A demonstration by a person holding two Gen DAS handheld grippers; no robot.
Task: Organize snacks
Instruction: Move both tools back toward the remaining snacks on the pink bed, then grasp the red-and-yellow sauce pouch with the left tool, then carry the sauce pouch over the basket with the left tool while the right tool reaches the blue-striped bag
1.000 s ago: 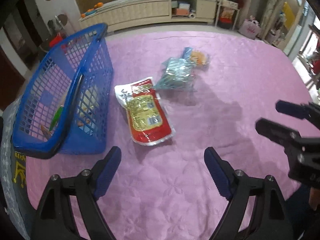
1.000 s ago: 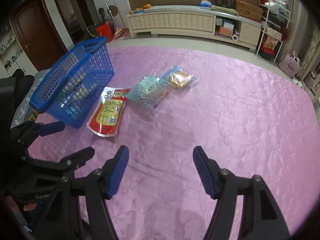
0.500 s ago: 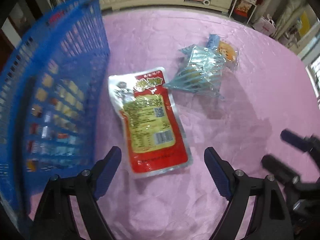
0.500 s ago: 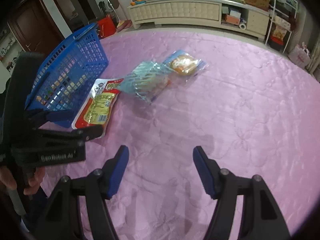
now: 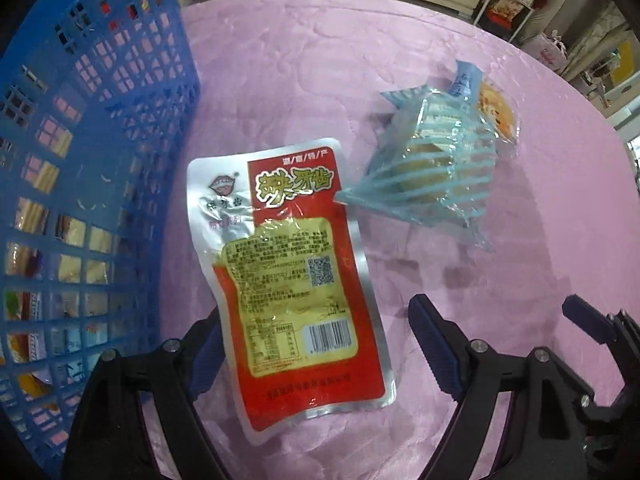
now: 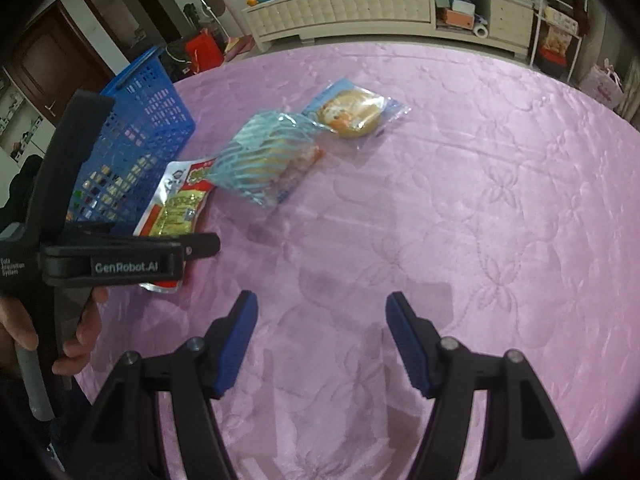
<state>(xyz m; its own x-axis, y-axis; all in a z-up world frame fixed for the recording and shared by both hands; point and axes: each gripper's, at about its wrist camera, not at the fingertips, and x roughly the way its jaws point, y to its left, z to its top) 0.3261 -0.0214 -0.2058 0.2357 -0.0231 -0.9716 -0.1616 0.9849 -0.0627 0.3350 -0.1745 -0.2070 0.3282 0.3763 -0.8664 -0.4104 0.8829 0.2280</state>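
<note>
Left hand-held gripper (image 5: pixel 314 350) is wide open w/ the red snack pouch (image 5: pixel 288 264) flat on the pink worktop (image 5: pixel 520 240) btwn its fingers, beside the blue basket (image 5: pixel 80 160): go low, pinch the pouch's near edge; right hand-held gripper (image 6: pixel 320 340) open, holding nothing.

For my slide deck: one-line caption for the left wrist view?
Open left tongs straddle a red snack pouch beside the blue basket on a pink cloth.

Red-and-yellow snack pouch (image 5: pixel 298 280) flat beside blue basket (image 5: pixel 100 128), striped blue packet (image 5: pixel 432 168) and bun packet (image 6: pixel 354 112) beyond.
</note>
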